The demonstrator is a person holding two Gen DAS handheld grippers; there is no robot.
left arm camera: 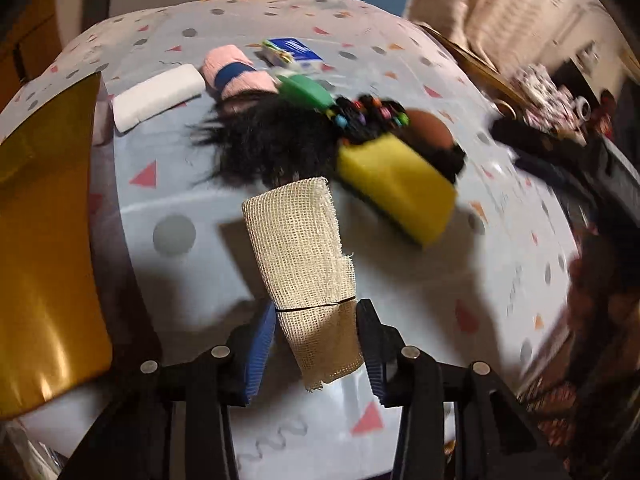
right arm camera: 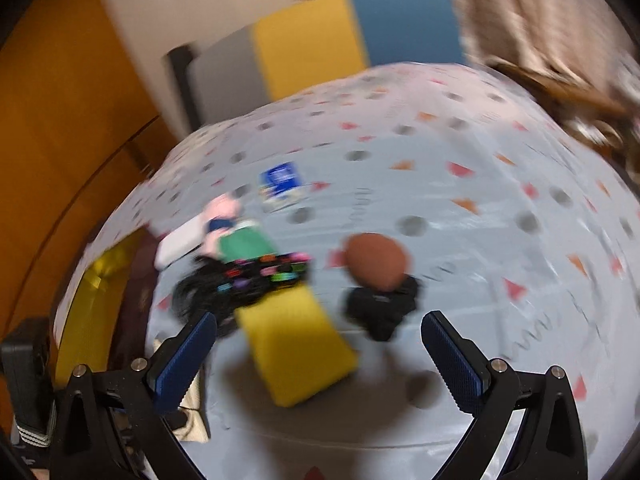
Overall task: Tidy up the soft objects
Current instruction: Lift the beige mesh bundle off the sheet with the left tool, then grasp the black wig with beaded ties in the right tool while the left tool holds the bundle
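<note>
Gauze roll (left arm camera: 308, 264): one beige mesh roll, centre of the left wrist view, sticking up from the left gripper (left arm camera: 316, 344); its jaws pinch the lower end.
Right gripper (right arm camera: 320, 354): jaws spread wide, nothing between them, lower part of the right wrist view.
Yellow sponge (right arm camera: 294, 350): one, lying just beyond the right gripper on the patterned sheet (right arm camera: 460, 208).
Black hair bundle (left arm camera: 264, 144): one, above the gauze roll, with coloured beads (left arm camera: 372, 114) at its right end.
Brown ball (right arm camera: 376, 260): one, touching a black cloth (right arm camera: 382, 306).
White pad (left arm camera: 158, 96): one, upper left.
Pink roll (left arm camera: 236, 72): one, blue band.
Green item (left arm camera: 308, 90): one, blurred.
Blue packet (left arm camera: 296, 50): one, top centre.
</note>
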